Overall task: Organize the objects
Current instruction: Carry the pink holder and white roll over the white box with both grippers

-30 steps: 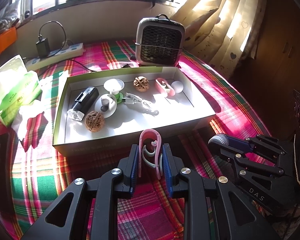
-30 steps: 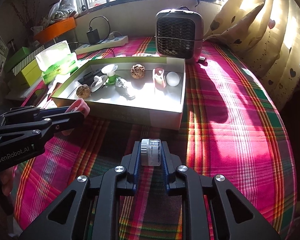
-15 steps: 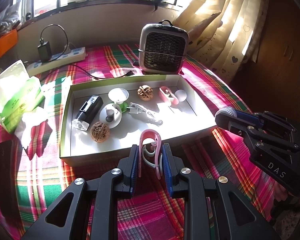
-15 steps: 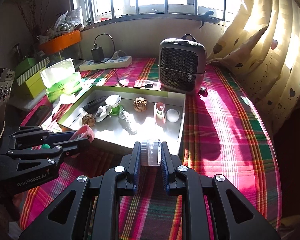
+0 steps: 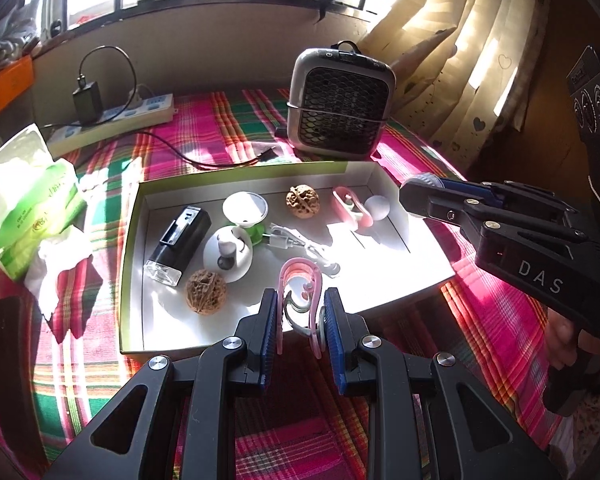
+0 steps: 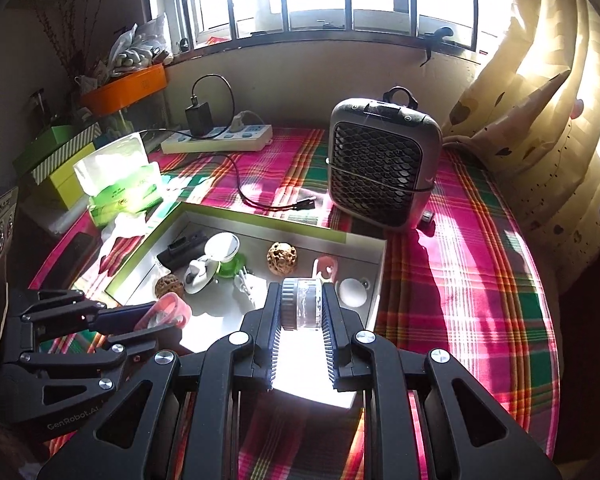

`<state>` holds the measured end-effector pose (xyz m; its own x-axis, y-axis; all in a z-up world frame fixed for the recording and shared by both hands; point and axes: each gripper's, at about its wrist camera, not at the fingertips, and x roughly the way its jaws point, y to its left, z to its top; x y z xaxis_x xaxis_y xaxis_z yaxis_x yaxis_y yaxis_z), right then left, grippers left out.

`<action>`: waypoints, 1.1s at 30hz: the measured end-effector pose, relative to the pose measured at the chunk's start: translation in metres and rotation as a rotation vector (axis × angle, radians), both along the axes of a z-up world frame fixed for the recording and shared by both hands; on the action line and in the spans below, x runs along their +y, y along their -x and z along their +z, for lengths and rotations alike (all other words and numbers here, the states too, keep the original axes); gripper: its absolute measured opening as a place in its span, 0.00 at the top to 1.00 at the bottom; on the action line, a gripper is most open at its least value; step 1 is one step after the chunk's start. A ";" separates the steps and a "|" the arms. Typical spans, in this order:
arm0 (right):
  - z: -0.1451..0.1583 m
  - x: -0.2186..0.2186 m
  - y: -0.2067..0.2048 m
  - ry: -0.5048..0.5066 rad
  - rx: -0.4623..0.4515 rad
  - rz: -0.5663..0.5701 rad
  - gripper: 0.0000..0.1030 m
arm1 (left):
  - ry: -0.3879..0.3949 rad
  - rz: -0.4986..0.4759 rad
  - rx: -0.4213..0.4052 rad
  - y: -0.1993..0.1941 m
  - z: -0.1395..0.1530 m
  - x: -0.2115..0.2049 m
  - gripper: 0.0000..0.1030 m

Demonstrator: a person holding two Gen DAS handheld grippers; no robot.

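My left gripper [image 5: 300, 300] is shut on a pink clip [image 5: 298, 280] and hovers over the near edge of a shallow white box [image 5: 260, 171] with a green rim. In the right wrist view, my right gripper [image 6: 301, 296] is shut on a small clear jar [image 6: 305, 309] with a grey lid, above the box's [image 6: 260, 225] near right part. The box holds two walnuts [image 5: 205, 291], a black torch-like block [image 5: 180, 240], a second pink clip [image 5: 350, 210], a white ball [image 5: 377, 207] and white round pieces. Each gripper shows in the other's view: right gripper [image 5: 414, 196], left gripper [image 6: 160, 318].
A grey fan heater [image 5: 338, 110] stands behind the box, with a power strip and charger [image 5: 112, 114] to its left. A green tissue pack [image 5: 28, 208] and a loose tissue lie left of the box, and a dark phone [image 5: 10, 344] lies nearer. Curtains hang at the right.
Both grippers have moved forward from the plaid cloth to above the box's near edge, the right one also rising. Each still holds its object.
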<state>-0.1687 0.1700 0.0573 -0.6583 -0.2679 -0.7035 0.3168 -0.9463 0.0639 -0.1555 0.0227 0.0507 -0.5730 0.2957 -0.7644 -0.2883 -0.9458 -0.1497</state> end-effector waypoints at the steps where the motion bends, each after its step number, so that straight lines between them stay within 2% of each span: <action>1: -0.001 -0.001 0.005 0.005 -0.010 0.008 0.81 | 0.001 0.000 -0.003 0.002 -0.001 0.000 0.80; 8: -0.016 -0.007 0.030 0.009 -0.065 0.041 0.81 | 0.008 -0.003 -0.021 0.013 -0.008 0.004 0.80; 20: -0.037 -0.013 0.051 0.004 -0.123 0.050 0.81 | 0.012 0.011 -0.048 0.029 -0.020 0.006 0.80; 33: -0.048 -0.016 0.059 0.002 -0.142 0.057 0.81 | 0.020 0.025 -0.074 0.038 -0.033 0.006 0.80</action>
<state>-0.2274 0.1536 0.0096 -0.5356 -0.3034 -0.7881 0.3580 -0.9268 0.1135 -0.1938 0.0288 0.0176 -0.5219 0.2662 -0.8104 -0.2532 -0.9556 -0.1508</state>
